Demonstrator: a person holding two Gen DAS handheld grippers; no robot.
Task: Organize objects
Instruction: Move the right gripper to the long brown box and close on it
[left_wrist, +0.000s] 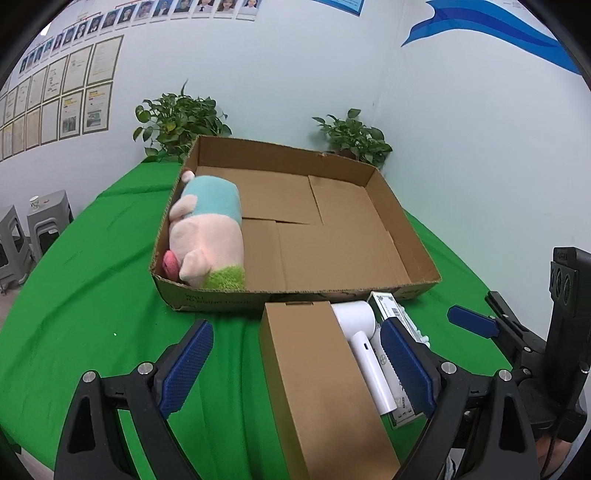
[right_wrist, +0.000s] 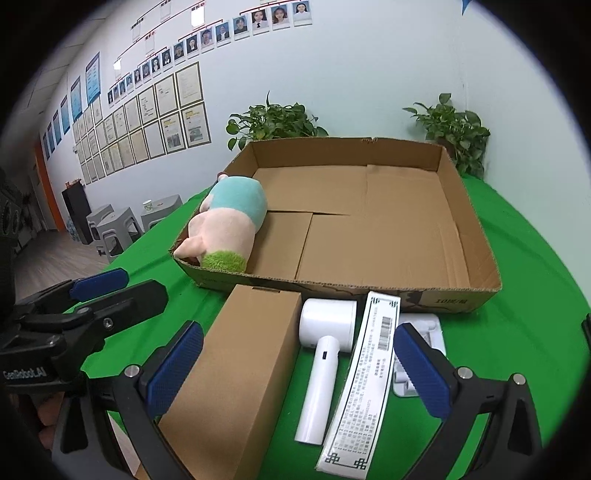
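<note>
A plain brown carton (left_wrist: 317, 376) (right_wrist: 236, 358) lies lengthwise on the green cloth, in front of a big shallow cardboard tray (left_wrist: 295, 293) (right_wrist: 369, 286). My left gripper (left_wrist: 297, 365) is open around the carton, its pads clear of both sides. Right of the carton lie a white handheld device (left_wrist: 364, 347) (right_wrist: 325, 354) and a long white barcoded box (left_wrist: 388, 304) (right_wrist: 369, 369). My right gripper (right_wrist: 297, 369) stands open, spanning the carton, device and white box. A pink-and-teal plush pig (left_wrist: 210, 229) (right_wrist: 229, 225) lies in the tray's left side.
A white plastic piece (right_wrist: 424, 325) lies under my right gripper's right finger. Two potted plants (left_wrist: 181, 118) (left_wrist: 354, 136) stand behind the tray against the wall. Grey stools (left_wrist: 48, 218) stand on the floor to the left. The green table curves away on both sides.
</note>
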